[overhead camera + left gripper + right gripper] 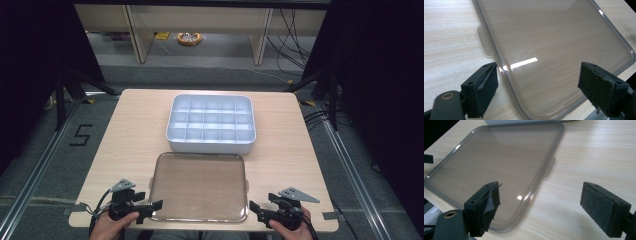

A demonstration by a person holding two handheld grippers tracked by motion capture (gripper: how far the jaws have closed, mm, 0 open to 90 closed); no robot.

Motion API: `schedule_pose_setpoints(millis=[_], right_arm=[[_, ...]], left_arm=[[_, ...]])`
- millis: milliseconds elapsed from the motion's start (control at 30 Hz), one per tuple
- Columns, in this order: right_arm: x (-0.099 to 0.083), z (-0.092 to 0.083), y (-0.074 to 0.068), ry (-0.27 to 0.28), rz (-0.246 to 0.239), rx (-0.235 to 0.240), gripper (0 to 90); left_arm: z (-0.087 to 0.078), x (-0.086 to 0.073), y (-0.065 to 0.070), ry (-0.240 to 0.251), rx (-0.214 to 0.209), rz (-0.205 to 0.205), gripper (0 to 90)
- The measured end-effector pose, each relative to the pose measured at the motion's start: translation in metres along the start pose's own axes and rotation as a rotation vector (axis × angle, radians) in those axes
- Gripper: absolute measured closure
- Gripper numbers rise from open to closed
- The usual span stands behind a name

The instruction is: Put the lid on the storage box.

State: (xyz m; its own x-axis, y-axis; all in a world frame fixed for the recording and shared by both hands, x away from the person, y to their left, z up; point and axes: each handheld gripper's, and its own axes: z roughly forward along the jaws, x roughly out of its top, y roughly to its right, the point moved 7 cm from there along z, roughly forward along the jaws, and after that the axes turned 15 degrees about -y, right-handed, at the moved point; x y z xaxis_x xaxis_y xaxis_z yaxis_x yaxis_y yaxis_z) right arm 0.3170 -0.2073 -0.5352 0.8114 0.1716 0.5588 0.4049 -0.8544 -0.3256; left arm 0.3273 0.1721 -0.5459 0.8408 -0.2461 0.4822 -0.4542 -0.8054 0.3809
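A clear, smoke-tinted plastic lid [199,186] lies flat on the wooden table [135,125] near its front edge. Behind it stands a white divided box [210,123] with several empty compartments. My left gripper [150,210] rests at the lid's near left corner, open, its jaws straddling the lid's rim [506,75] without pressing on it. My right gripper [256,212] sits just off the lid's near right corner, open and holding nothing. In the right gripper view the lid [496,167] and its small side tab [549,167] lie ahead of the jaws.
Bare table lies left and right of the box and lid. Beyond the far edge the floor carries cables [295,35], cabinet legs and a yellow roll [189,38]. Dark curtains flank both sides. A "5" [80,135] is marked on the floor at the left.
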Motion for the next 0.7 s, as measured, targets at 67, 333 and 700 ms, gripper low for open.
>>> schedule_pose_setpoints(millis=[67,333,700], right_arm=[[-0.0005,0.0005,-0.0002,-0.002,0.003,-0.003,17.5],[-0.0021,0.0011,-0.0008,-0.027,0.003,0.003,18.8],[-0.0048,0.0035,-0.0076,-0.046,0.034,0.041,22.0]], left_arm=[[-0.0009,-0.0039,0.0023,-0.028,0.003,-0.056,15.5],[0.0001,-0.0036,0.0030,-0.031,-0.016,-0.064,15.5],[-0.0007,-0.0081,0.0006,-0.024,-0.025,-0.027,15.9]])
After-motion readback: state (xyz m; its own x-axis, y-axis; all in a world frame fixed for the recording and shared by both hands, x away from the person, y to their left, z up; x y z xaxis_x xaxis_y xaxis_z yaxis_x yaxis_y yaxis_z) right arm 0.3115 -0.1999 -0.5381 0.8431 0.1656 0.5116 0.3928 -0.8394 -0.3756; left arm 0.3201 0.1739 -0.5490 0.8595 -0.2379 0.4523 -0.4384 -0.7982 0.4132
